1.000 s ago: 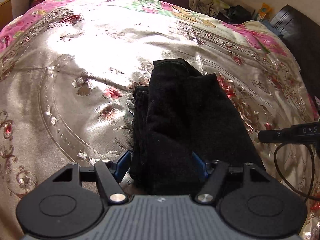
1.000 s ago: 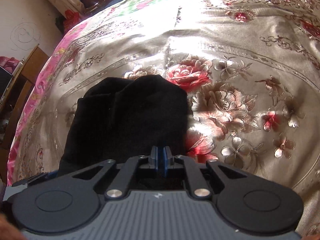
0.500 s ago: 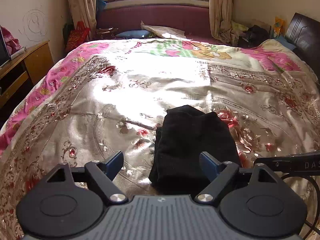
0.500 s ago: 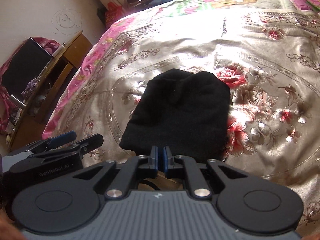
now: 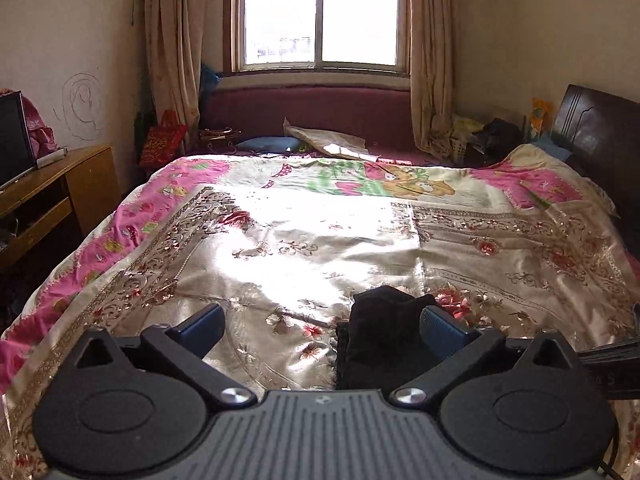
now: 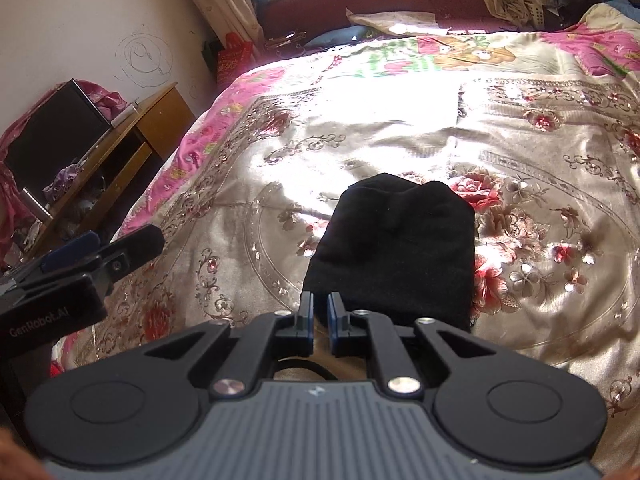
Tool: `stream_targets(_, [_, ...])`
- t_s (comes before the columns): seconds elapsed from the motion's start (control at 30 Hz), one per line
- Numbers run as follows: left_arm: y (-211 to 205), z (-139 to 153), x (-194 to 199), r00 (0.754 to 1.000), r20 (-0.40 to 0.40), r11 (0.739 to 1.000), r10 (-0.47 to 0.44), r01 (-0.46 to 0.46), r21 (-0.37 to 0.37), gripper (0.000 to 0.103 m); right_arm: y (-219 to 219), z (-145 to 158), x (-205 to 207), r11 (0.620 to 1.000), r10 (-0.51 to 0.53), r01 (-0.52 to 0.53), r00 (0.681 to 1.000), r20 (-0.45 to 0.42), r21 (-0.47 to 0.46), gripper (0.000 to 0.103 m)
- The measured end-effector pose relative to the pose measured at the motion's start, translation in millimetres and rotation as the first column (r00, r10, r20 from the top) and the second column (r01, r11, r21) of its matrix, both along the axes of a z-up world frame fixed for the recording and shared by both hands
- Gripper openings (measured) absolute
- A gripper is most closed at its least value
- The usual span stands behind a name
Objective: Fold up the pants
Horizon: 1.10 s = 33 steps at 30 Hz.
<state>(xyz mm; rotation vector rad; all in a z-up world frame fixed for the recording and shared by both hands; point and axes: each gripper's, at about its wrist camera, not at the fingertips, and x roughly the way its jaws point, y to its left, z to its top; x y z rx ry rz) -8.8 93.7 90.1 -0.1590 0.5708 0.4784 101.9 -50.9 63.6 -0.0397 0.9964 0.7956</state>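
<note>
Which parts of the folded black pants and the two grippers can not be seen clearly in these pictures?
- Pants near edge: right wrist view, hidden behind the right gripper.
- Pants' right side: left wrist view, covered by a finger of the left gripper.
- Fold layers: black fabric too dark in both views.
- Right gripper: in the left wrist view, cut off at the right edge.

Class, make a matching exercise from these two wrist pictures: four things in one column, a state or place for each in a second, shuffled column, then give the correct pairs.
Things
1. left gripper
2. right gripper
3. black pants
4. wooden cabinet

States or places
A. folded, lying on the bedspread
B. jaws wide apart, holding nothing
C. beside the bed, by the wall
D. jaws only slightly apart, holding nothing

Pairs: 1-B, 2-D, 3-A, 4-C
</note>
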Motion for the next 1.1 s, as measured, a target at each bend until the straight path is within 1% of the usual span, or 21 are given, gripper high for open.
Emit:
stream_targets(0.1, [-0.1, -10.7, 2.8, 0.998, -0.058, 1.0, -0.023, 0.024, 0.013, 0.103, 1.3, -1.4, -10.0, 0.998, -0.022, 0.025, 0.999, 0.039, -0.056, 0.011])
stream_targets(0.17, [-5.2, -17.9, 1.6, 0.994, -0.099, 0.998, -0.054, 0.057, 0.034, 0.103, -0.4, -2.7, -14.8, 0.997, -0.04, 0.044, 0.998, 0.049, -0.066, 0.011])
stream_targets(0.23, [-7.9, -24.0, 2.5, 0.987, -0.138, 0.996, -0.081, 0.085, 0.025, 0.103, -2.4, -5.3, -18.4, 0.995, -0.064, 0.068, 0.997, 0.045, -0.078, 0.015])
stream_targets(0.27, [-8.7, -26.5, 2.1, 0.985, -0.149, 0.996, -0.091, 0.093, 0.007, 0.103, -3.3, -6.5, -20.3, 0.993, -0.074, 0.078, 0.996, 0.048, -0.088, 0.018])
stream_targets(0.33, [-8.1, -30.1, 0.8, 0.982, -0.152, 0.993, -0.115, 0.11, -0.036, 0.103, -3.8, -8.9, -25.0, 0.99, -0.079, 0.085, 0.995, 0.064, -0.11, 0.018])
stream_targets(0.37, [-8.7, -31.6, -0.5, 0.981, -0.152, 0.992, -0.12, 0.114, -0.045, 0.103, -3.7, -9.9, -27.0, 0.989, -0.08, 0.088, 0.994, 0.071, -0.12, 0.018])
stream_targets(0.57, [-8.4, -40.3, -1.2, 0.97, -0.184, 0.986, -0.158, 0.147, -0.072, 0.103, -4.8, -17.6, -34.2, 0.98, -0.102, 0.112, 0.993, 0.067, -0.166, 0.02])
stream_targets(0.8, [-6.2, -51.5, -3.4, 0.96, -0.226, 0.983, -0.169, 0.147, -0.11, 0.103, -2.1, -24.1, -40.0, 0.969, -0.106, 0.12, 0.992, 0.076, -0.218, 0.022])
stream_targets(0.83, [-5.1, -52.6, -3.9, 0.959, -0.229, 0.983, -0.169, 0.147, -0.113, 0.103, -1.8, -24.6, -40.9, 0.967, -0.106, 0.121, 0.991, 0.079, -0.223, 0.023])
stream_targets(0.9, [-4.6, -55.5, -4.7, 0.955, -0.239, 0.981, -0.175, 0.149, -0.121, 0.103, -1.5, -26.7, -42.7, 0.964, -0.109, 0.125, 0.991, 0.082, -0.234, 0.028])
stream_targets(1.1, [-9.2, -58.1, -6.9, 0.946, -0.254, 0.977, -0.201, 0.177, -0.115, 0.103, -1.9, -32.4, -47.7, 0.96, -0.107, 0.121, 0.992, 0.068, -0.254, 0.028])
